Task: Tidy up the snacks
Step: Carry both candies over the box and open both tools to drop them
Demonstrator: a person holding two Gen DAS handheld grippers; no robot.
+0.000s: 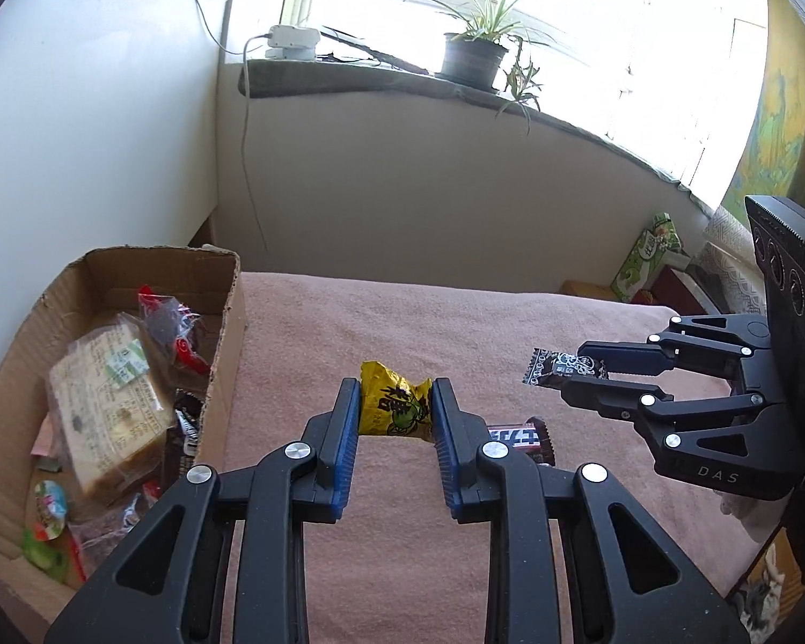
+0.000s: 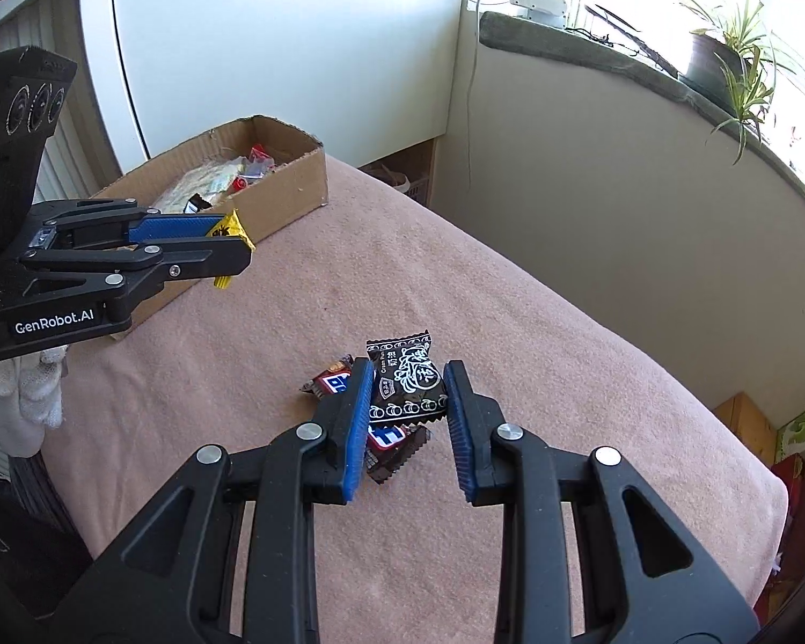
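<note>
Left hand-held gripper [image 1: 395, 402] is clamped on a yellow snack packet [image 1: 394, 402], held up off the pink blanket-covered surface [image 1: 402, 322], just right of the cardboard box [image 1: 225, 322]. The right wrist view shows that packet [image 2: 229, 231] only as a yellow corner poking past the fingers; its print is unreadable there. Right hand-held gripper [image 2: 409, 397] is clenched on a black cream-puff wrapper [image 2: 407, 383], well right of the box and also off the surface. In the left wrist view only the end of that wrapper [image 1: 563, 367] shows.

A red-and-dark snack bar [image 2: 338, 381] lies on the surface beneath the right gripper, mostly hidden by its left finger; the left view catches just a sliver of it [image 1: 515, 437]. A further dark wrapper may lie beside it, hard to tell.

Box contents are clear only in the left view: a clear-wrapped bread slab [image 1: 107, 402], red-trimmed packets [image 1: 174, 333], small jelly cups [image 1: 48, 510]. Its near side is cut off by the frame edge. The right view shows the box's outer wall [image 2: 273, 198] and little inside.
</note>
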